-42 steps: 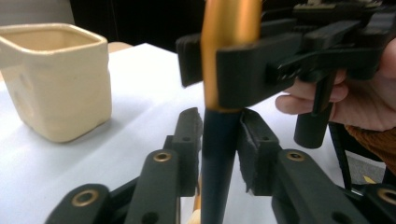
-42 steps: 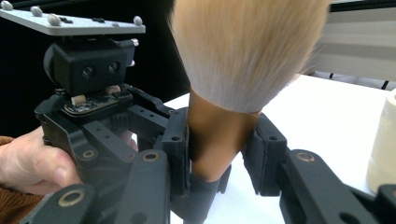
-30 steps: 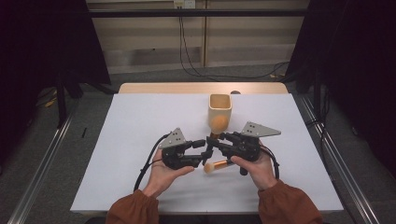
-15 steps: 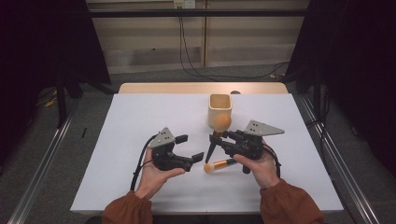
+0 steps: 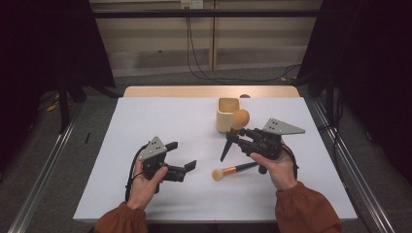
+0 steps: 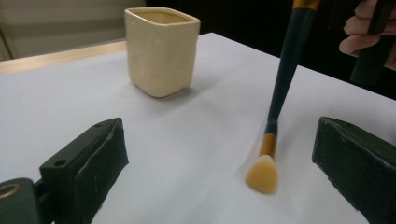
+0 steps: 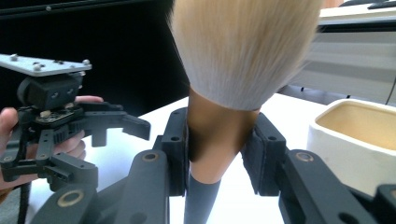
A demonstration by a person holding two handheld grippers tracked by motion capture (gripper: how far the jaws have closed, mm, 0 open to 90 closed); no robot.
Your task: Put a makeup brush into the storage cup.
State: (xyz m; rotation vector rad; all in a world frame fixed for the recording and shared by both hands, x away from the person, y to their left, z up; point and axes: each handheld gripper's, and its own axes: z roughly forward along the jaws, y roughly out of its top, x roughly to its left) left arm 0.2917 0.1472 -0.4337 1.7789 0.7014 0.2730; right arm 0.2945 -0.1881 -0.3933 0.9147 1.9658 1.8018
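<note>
My left gripper [image 5: 183,156] has just opened wide and backed off; my right gripper [image 5: 232,139] pinches one brush [image 5: 239,118]. One cup [image 5: 225,115].

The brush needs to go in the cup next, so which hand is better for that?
Right, probably. The right claw already grips the brush beside the cup; the left claw is open, farther off.

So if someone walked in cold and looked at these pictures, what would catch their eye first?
Probably the double-ended makeup brush, clamped near its fluffy head in the right tongs, its small flat end touching the white table. Just behind it stands the cream square cup, near the table's far edge. The left tongs sit open to the left of the brush tip, jaws just opened, nothing between them.
</note>
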